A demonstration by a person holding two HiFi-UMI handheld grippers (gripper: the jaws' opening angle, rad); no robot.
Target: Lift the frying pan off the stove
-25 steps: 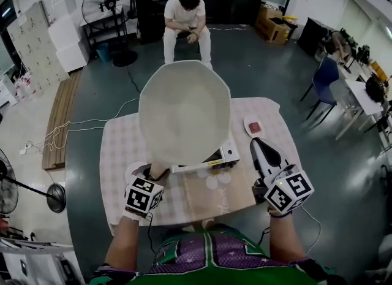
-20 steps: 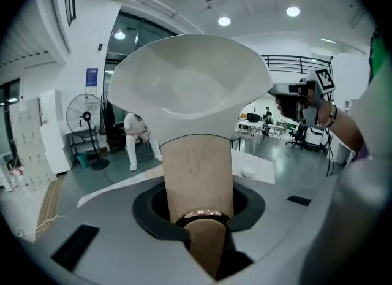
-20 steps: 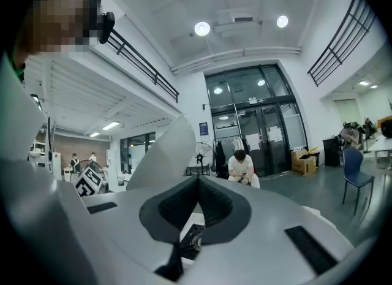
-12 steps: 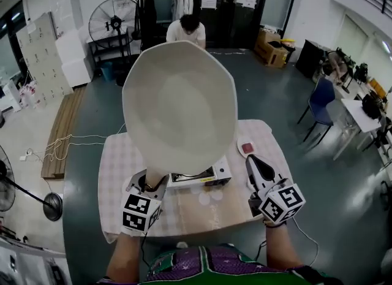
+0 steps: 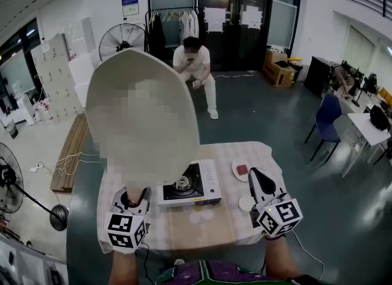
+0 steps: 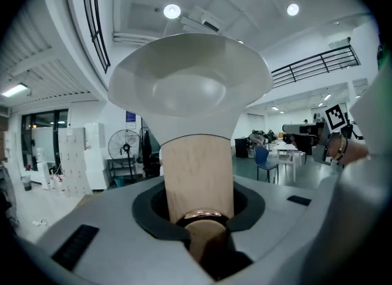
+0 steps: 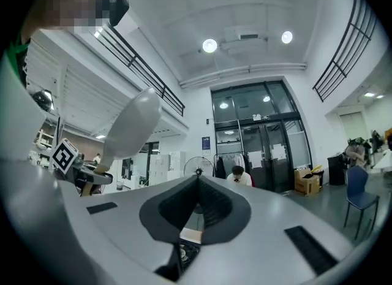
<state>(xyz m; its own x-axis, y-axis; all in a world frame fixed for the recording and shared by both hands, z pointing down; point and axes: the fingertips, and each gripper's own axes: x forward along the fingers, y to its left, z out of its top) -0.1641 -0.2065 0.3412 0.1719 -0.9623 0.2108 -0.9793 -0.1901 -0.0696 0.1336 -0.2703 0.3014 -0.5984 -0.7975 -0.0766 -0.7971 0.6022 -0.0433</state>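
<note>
My left gripper (image 5: pixel 135 197) is shut on the wooden handle (image 6: pixel 197 173) of the white frying pan (image 5: pixel 142 124). The pan is held high above the table, standing nearly upright, with its pale underside (image 6: pixel 190 87) towards me. The portable gas stove (image 5: pixel 184 186) sits on the table with its burner bare, just right of the left gripper. My right gripper (image 5: pixel 256 177) hovers to the right of the stove, shut with nothing between its jaws (image 7: pixel 197 182). The right gripper view shows the raised pan (image 7: pixel 131 124) at the left and a bit of the stove (image 7: pixel 185 254) below.
The table (image 5: pixel 233 222) has a checkered cloth. A small plate (image 5: pixel 242 170) with a red thing lies right of the stove, and a white disc (image 5: pixel 246 203) lies nearer me. A person (image 5: pixel 196 69) sits beyond the table. Fans (image 5: pixel 122 38) and a blue chair (image 5: pixel 327 118) stand around.
The pan has risen and swung to the left in my left gripper, baring the stove's burner. The head view has tilted up. The right gripper has stayed beside the stove.
</note>
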